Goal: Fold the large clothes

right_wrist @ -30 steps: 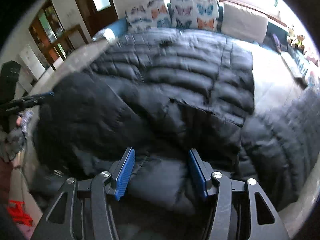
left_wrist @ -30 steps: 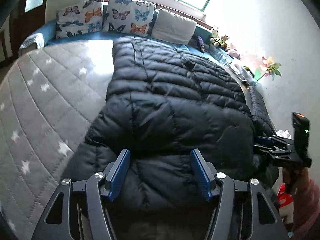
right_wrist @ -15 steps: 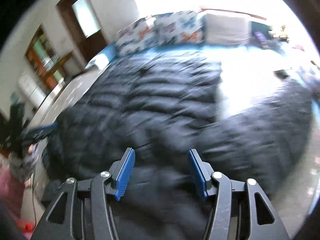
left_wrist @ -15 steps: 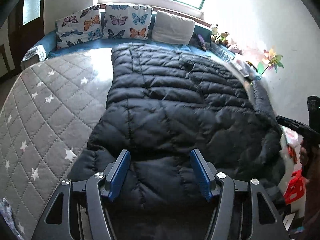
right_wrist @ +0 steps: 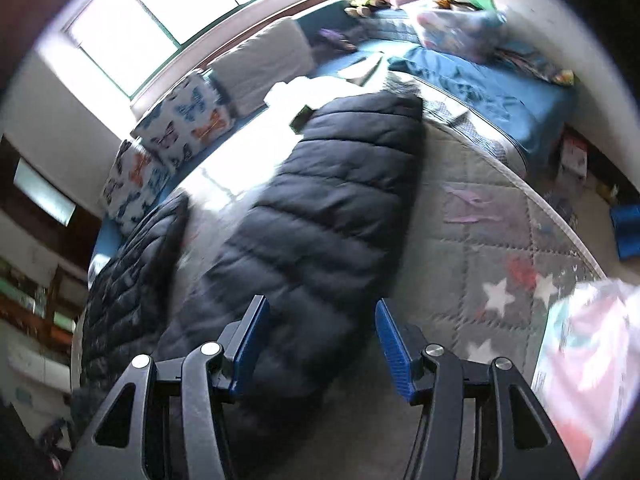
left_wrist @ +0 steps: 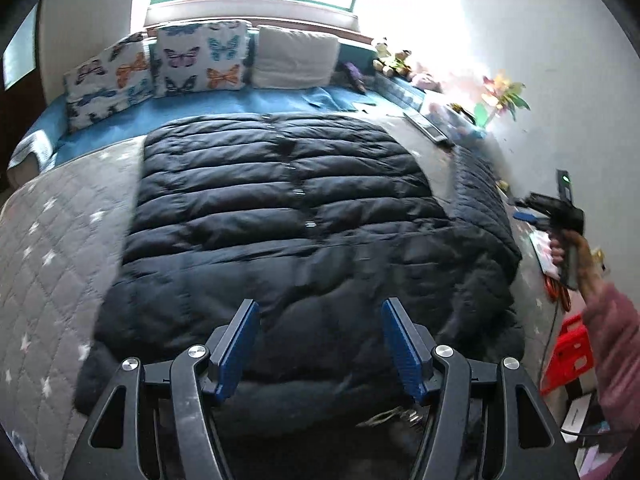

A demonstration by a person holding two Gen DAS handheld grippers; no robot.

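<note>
**Both grippers empty over the spread coat**

While I hold both grippers clear of the fabric, nothing sits between either pair of blue pads. My left gripper (left_wrist: pixel 318 344) hangs with its jaws apart above the near hem of the black puffer coat (left_wrist: pixel 280 200); my right gripper (right_wrist: pixel 318 344) is equally spread and empty, with a quilted sleeve (right_wrist: pixel 320 208) running away from it toward twelve o'clock.

From the left wrist view, the coat lies flat on the grey star-quilted mattress (left_wrist: pixel 52 248), front up, its row of snaps down the middle pointing to twelve. One sleeve (left_wrist: pixel 480 200) stretches out at two o'clock, and my right hand (left_wrist: pixel 564 248) carries its gripper beyond it at three. I judge the coat is laid open like this so the sleeves can be brought across the body first; that fold is not yet made.

Butterfly cushions (left_wrist: pixel 168 64) and a plain pillow (left_wrist: pixel 294 58) line the window end at eleven to twelve.

I can read no brand, label or writing anywhere.
</note>
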